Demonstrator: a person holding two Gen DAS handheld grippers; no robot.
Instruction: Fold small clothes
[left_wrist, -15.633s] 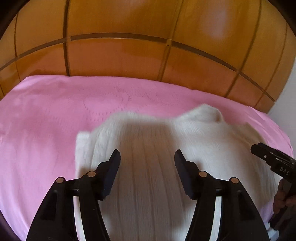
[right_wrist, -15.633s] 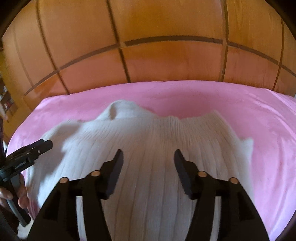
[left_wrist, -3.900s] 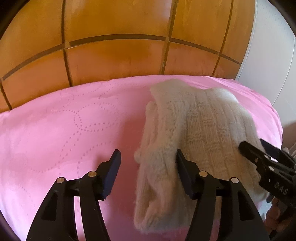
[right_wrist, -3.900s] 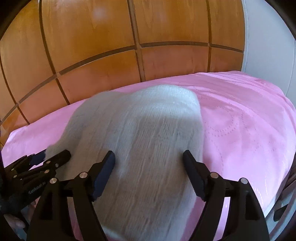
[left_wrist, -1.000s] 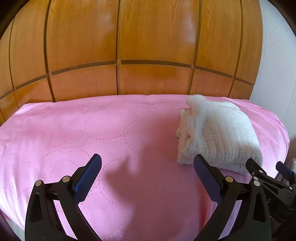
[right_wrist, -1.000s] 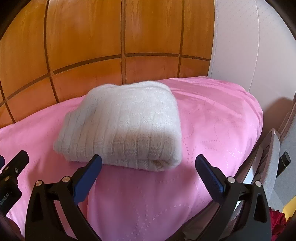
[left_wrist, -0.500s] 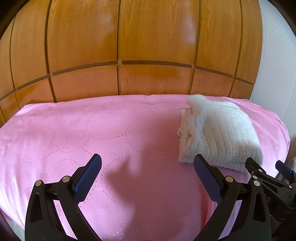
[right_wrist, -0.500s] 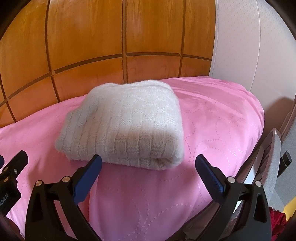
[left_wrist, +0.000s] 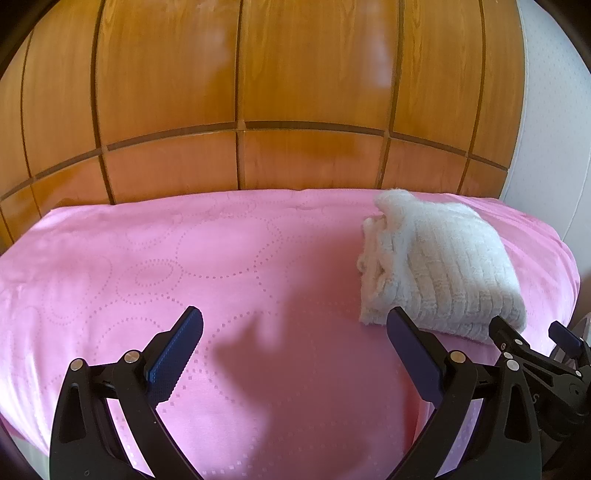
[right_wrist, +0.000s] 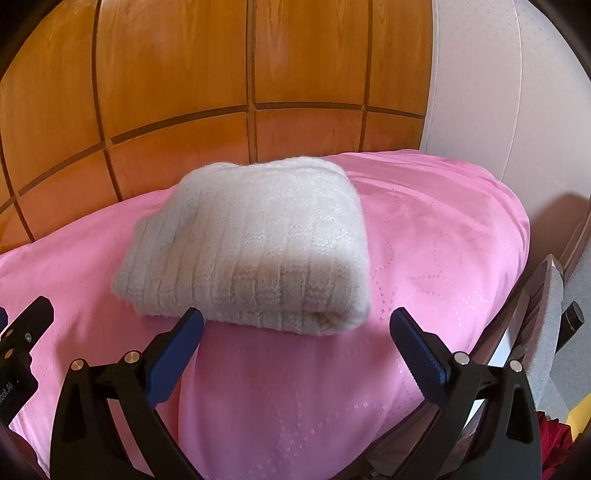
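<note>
A cream knitted sweater (left_wrist: 439, 266) lies folded into a thick rectangle on the right part of the pink bedspread (left_wrist: 184, 266); it also shows in the right wrist view (right_wrist: 255, 240). My left gripper (left_wrist: 295, 332) is open and empty, held above the bedspread left of the sweater. My right gripper (right_wrist: 295, 328) is open and empty, just in front of the sweater's folded edge, not touching it. The right gripper also shows in the left wrist view (left_wrist: 532, 343) at the lower right.
A wooden panelled headboard (left_wrist: 295, 110) stands behind the bed. A white wall (right_wrist: 517, 92) is on the right. The bed's right edge drops off by a grey chair (right_wrist: 554, 332) and something red (right_wrist: 554, 443) on the floor.
Both grippers have drawn back slightly from the sweater over the last second. Earlier the sweater was spread flat, then folded and set down at the right.
</note>
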